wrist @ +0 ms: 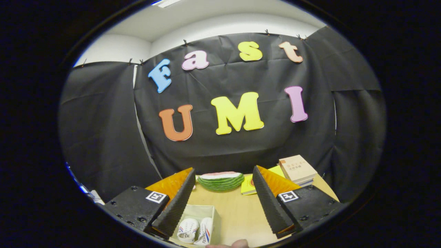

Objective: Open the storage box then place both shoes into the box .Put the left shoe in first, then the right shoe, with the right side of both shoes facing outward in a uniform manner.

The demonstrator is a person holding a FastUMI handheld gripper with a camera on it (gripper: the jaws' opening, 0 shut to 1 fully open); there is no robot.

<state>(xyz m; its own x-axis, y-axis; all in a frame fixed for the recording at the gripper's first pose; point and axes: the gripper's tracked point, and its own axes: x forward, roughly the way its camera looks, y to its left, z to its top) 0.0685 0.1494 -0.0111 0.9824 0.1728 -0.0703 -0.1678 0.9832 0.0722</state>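
Note:
My gripper (224,182) stands open high above the table, with nothing between its fingers. Below the left finger (175,203) sits the pale storage box (214,220), its top open. Two small white shoes (193,230) with red and blue stripes lie side by side inside it. The left finger hides part of the box.
On the wooden table (241,213), beyond the fingers, lies a watermelon slice (221,180). To its right are a yellow booklet (248,187) and a stack of books (298,169). A fingertip of a person's hand (237,244) shows near the box.

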